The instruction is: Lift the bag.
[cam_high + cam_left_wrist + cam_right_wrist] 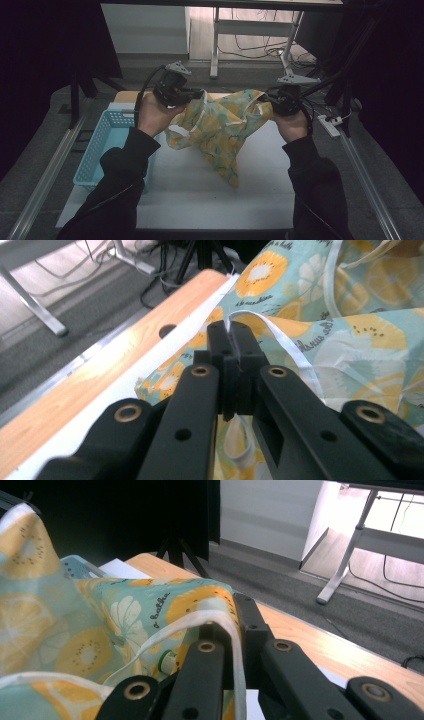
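A light garment (220, 127) printed with yellow citrus slices on pale green, edged in white trim, hangs stretched between both grippers above the white table top (210, 200). My left gripper (192, 96) is shut on its left edge; in the left gripper view the jaws (232, 340) pinch the white trim (280, 337). My right gripper (274, 103) is shut on the garment's right edge; in the right gripper view the white trim (220, 620) runs over the closed jaws. The garment's lower tip (231, 177) touches the table.
A light blue plastic basket (105, 145) stands at the table's left side. The table's wooden far edge (115, 365) has a round hole (167, 331). Metal table legs (215, 45) and cables lie on the floor beyond. Dark stands flank both sides.
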The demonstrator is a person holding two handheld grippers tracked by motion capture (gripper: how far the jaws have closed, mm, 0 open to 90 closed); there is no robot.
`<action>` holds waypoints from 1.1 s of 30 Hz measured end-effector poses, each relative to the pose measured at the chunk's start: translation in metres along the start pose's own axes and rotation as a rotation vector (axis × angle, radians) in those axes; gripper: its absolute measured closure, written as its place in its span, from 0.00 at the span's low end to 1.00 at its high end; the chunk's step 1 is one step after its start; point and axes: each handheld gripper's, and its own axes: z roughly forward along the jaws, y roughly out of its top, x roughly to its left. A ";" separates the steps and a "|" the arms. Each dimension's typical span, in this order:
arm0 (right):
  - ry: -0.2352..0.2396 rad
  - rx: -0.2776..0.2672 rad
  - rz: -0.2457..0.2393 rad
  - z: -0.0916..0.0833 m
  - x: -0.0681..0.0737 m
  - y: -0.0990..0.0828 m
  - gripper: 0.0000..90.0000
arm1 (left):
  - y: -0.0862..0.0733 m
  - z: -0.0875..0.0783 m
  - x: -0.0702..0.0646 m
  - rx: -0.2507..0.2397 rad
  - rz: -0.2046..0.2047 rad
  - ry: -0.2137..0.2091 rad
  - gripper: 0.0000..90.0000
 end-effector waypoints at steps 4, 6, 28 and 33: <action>0.006 0.010 0.003 0.002 -0.001 -0.003 0.98 | -0.004 0.008 0.002 0.012 -0.019 -0.013 0.99; 0.005 0.016 0.004 0.003 -0.001 -0.004 0.96 | -0.005 0.010 0.002 0.022 -0.020 -0.019 0.99; 0.030 0.044 0.013 0.000 0.005 0.000 0.59 | -0.009 0.006 0.007 0.012 -0.062 -0.066 0.55; 0.043 0.055 0.010 -0.009 0.005 0.000 0.52 | -0.011 0.002 0.009 0.014 -0.068 -0.062 0.52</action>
